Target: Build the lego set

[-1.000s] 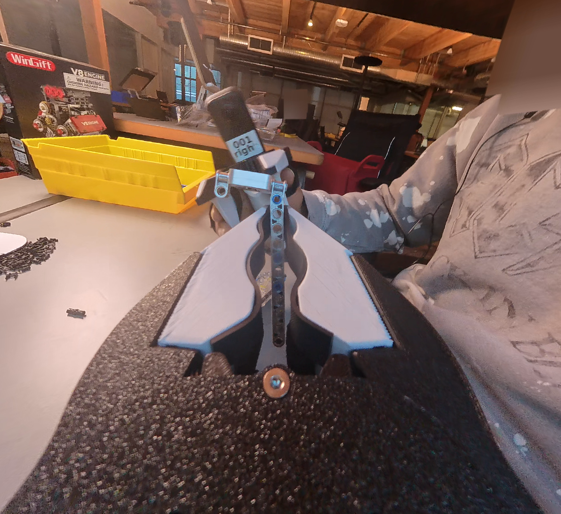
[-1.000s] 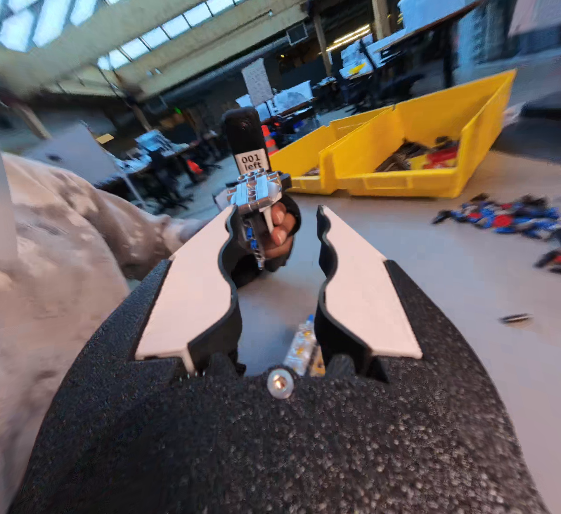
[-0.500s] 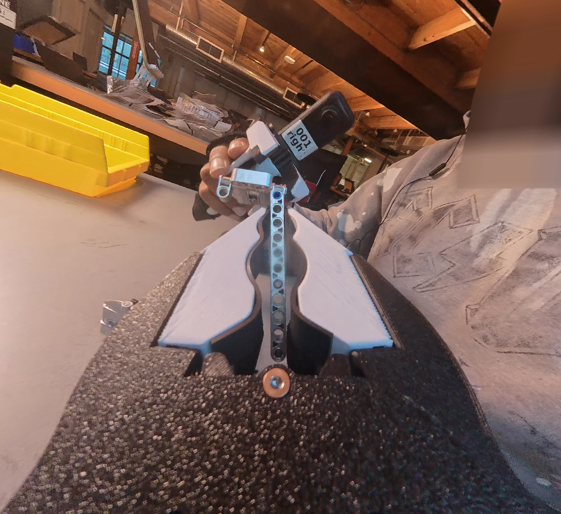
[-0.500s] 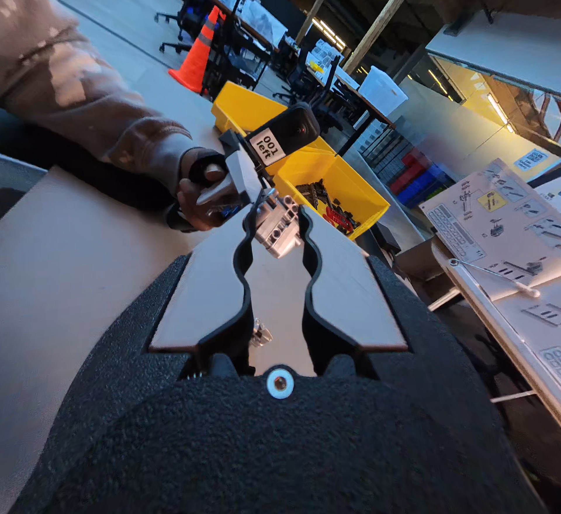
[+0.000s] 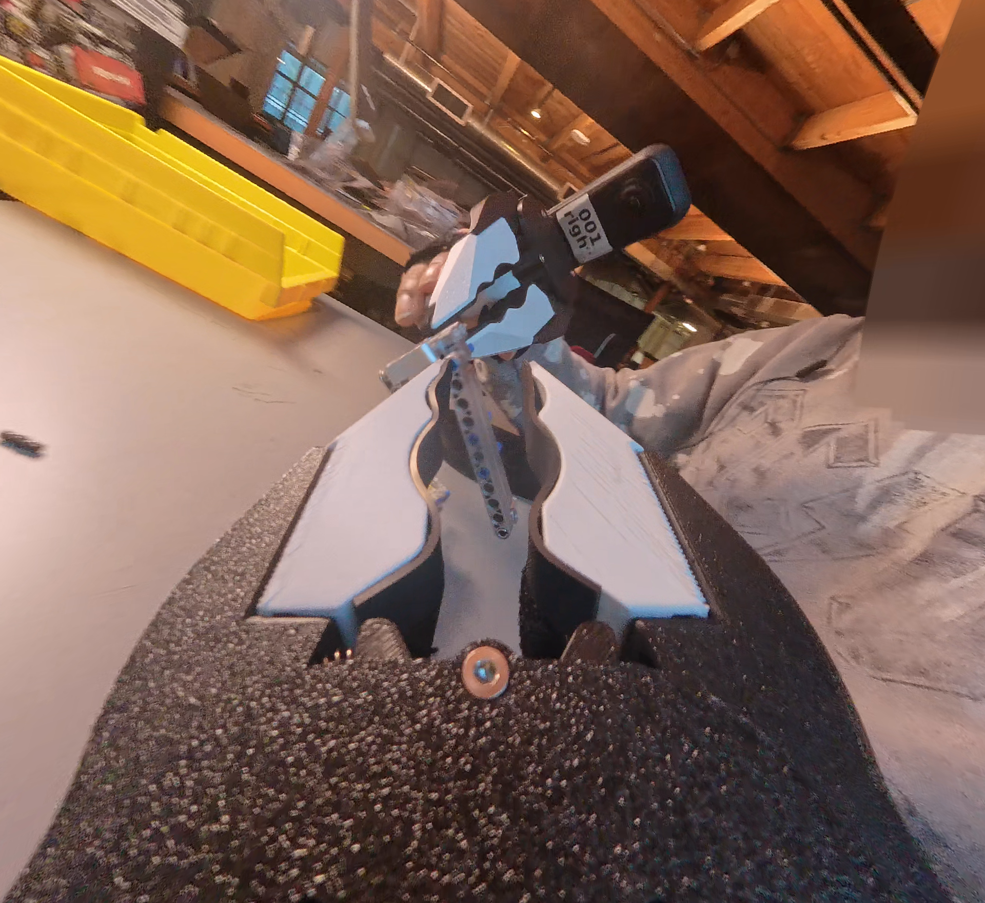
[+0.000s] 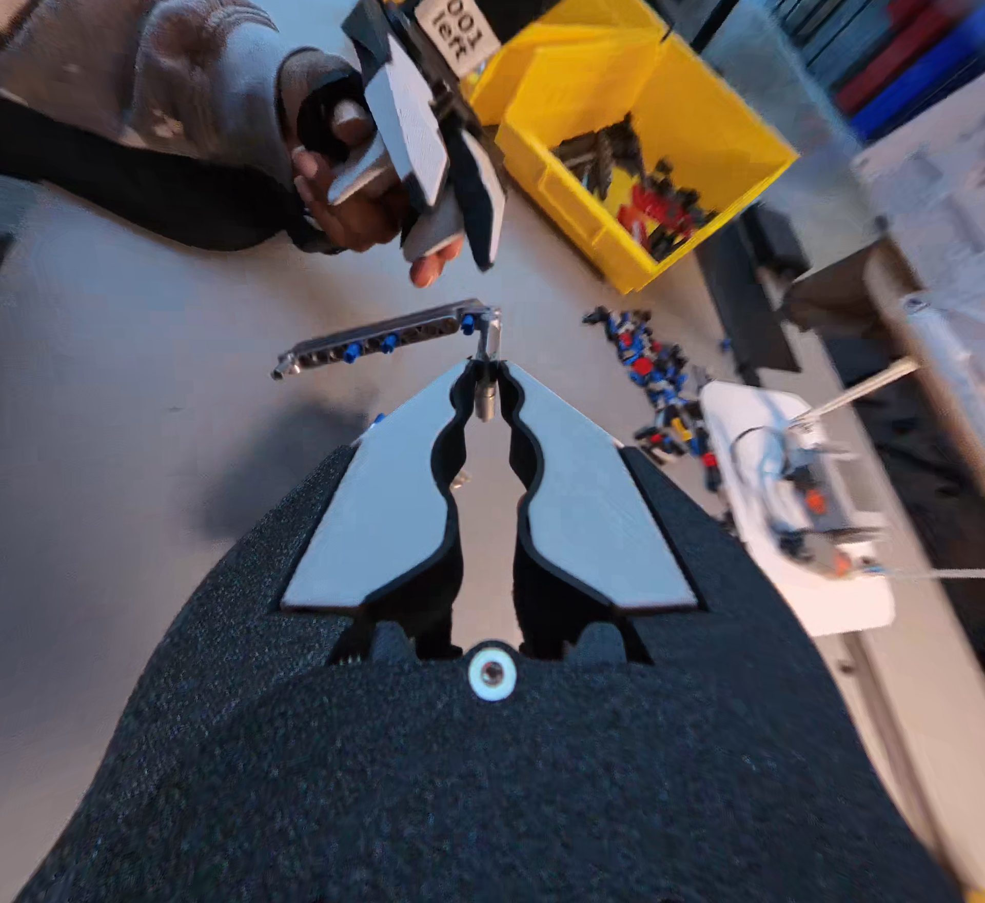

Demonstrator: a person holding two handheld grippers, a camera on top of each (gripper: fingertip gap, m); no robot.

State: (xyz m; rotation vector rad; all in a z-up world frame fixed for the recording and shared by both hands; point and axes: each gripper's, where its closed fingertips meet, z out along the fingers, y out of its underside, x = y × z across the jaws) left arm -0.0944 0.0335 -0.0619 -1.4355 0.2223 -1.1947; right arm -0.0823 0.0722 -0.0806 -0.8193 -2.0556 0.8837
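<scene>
A long grey beam with holes and blue pins (image 6: 384, 339) has a short grey connector (image 6: 487, 387) fixed to one end. My right gripper (image 6: 486, 365) is shut on that connector and holds the whole assembly above the table (image 6: 160, 397). In the left wrist view the beam (image 5: 474, 445) hangs tilted between the parted fingers of my left gripper (image 5: 487, 371), and neither pad presses on it. The right gripper (image 5: 458, 333) pinches the beam's top end there. In the right wrist view the left gripper (image 6: 463, 216) is open, just above the beam and clear of it.
Yellow bins (image 6: 666, 131) holding dark and red parts stand at the table's far side and also show in the left wrist view (image 5: 160, 216). A pile of small blue, red and black parts (image 6: 655, 376) lies beside a white tray (image 6: 799, 504). A person's grey sleeve (image 5: 746, 397) is at the right. The left gripper's tips are roughly 5 cm from the right gripper's.
My left gripper opened and let go of the beam. My right gripper closed on the connector at its end and now carries the assembly, which has tilted. The grippers drew apart.
</scene>
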